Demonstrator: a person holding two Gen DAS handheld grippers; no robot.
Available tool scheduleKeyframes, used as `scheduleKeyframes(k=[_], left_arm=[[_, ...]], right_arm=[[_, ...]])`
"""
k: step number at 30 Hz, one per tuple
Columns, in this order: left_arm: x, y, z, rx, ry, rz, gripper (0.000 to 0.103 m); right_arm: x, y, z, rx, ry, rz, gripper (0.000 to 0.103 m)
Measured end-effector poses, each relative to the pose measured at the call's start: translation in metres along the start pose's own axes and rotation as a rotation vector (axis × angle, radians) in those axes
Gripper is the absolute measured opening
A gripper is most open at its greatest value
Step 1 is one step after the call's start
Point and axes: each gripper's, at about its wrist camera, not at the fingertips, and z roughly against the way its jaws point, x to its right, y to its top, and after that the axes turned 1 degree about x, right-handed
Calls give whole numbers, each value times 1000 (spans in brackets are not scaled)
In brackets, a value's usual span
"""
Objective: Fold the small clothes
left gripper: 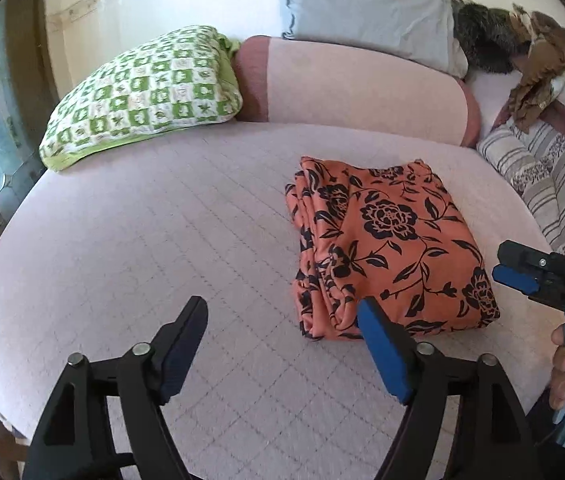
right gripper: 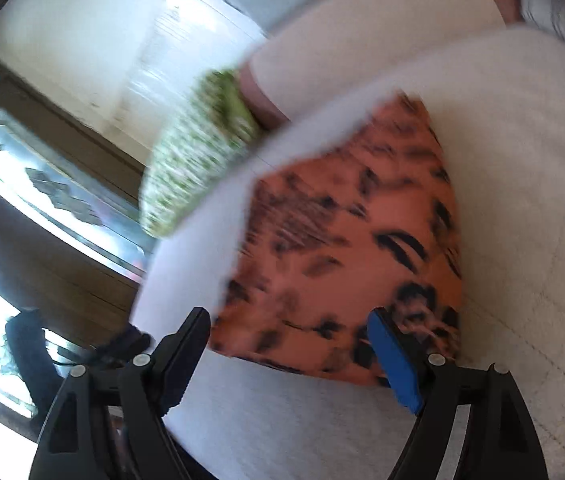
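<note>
Here, in the left wrist view, my left gripper (left gripper: pixel 282 320) hangs spread wide and empty over the near part of the pink quilted bed (left gripper: pixel 162 240), its blue-padded finger just at the near edge of the orange floral garment (left gripper: pixel 386 248). I hold it back and apart, I think, because the cloth needs no more pulling: it lies as a compact, layered rectangle right of centre, with stacked edges showing along its left side and a smooth top face. My right gripper (left gripper: pixel 514 268) comes in from the right edge, close beside the bundle's right side; from here I cannot tell whether its jaws stand apart. Far off sit a green checked pillow (left gripper: pixel 142 96) to the left and a pink bolster (left gripper: pixel 362 84) behind the cloth.

In the right wrist view, heavily blurred, my right gripper (right gripper: pixel 290 336) shows its fingers wide apart with nothing between them, tilted above the near edge of the same orange garment (right gripper: pixel 354 240). The black flower print smears, but the shape reads as a tidy folded block on the pale cover (right gripper: pixel 522 200). I judge the fold essentially done.
</note>
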Motion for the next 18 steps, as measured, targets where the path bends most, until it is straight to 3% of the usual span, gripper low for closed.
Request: scheduleKeyframes(k=[5,8,12,14,18], left_arm=[[-4,-2,15,3,-5,10,79],[-6,-4,25,26,6,16,87],[-6,-6,29,21,11,40,87],[-2,-9,29,16,19,39,87],[15,-14,35,29,27,19,89]], right_arm=[[20,-10,-43,-135,-137,-25,85],[-3,-15,-9,-44,-123,41,86],[-39,-35,42,44,-256,185,89],[-48,-48,62,52,-354,225,98],[-54,-70,87,38,-490,254,100]])
